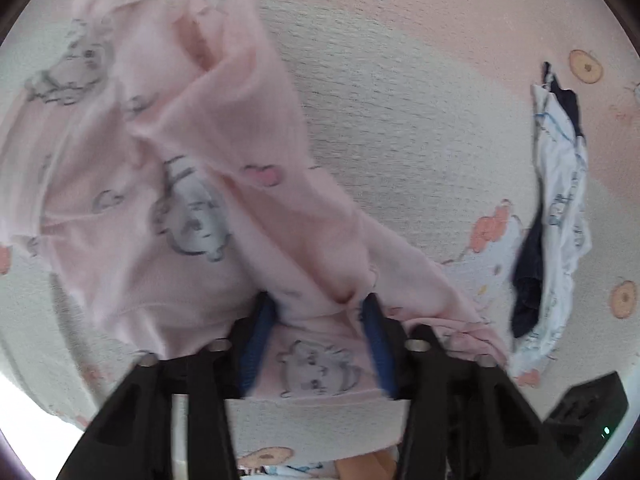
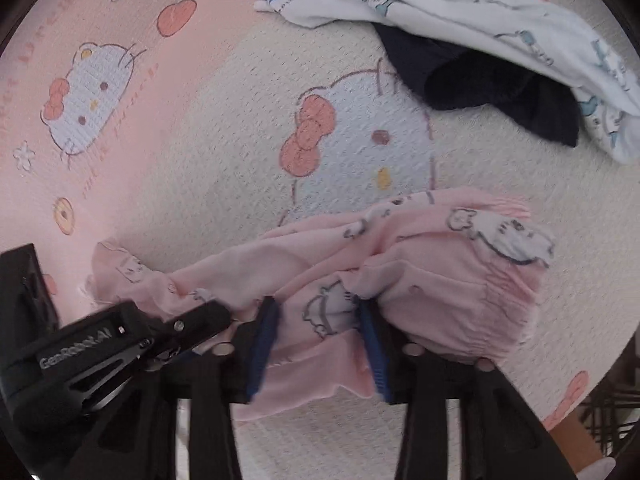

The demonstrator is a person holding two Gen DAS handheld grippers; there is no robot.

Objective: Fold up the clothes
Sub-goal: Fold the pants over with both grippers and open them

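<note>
A pink garment [image 1: 160, 200] printed with grey cartoon animals lies rumpled on a cat-print bed cover [image 1: 400, 100]. One long part of it runs diagonally toward my left gripper [image 1: 318, 300]. That gripper is open, its blue pads [image 1: 260, 340] standing wide apart with pink cloth lying between them. In the right wrist view the same garment [image 2: 440, 280] is bunched up, its gathered waistband at the right. My right gripper [image 2: 318, 304] is open too, with a fold of the pink cloth between its blue pads [image 2: 374, 352]. The left gripper's black body [image 2: 80, 352] sits close at the left.
A white printed garment [image 2: 480, 12] and a dark navy one [image 2: 500, 80] lie in a heap beyond the pink garment; they also show at the right of the left wrist view, white [image 1: 560, 200] and navy [image 1: 528, 280]. The bed cover [image 2: 200, 140] is pink and cream.
</note>
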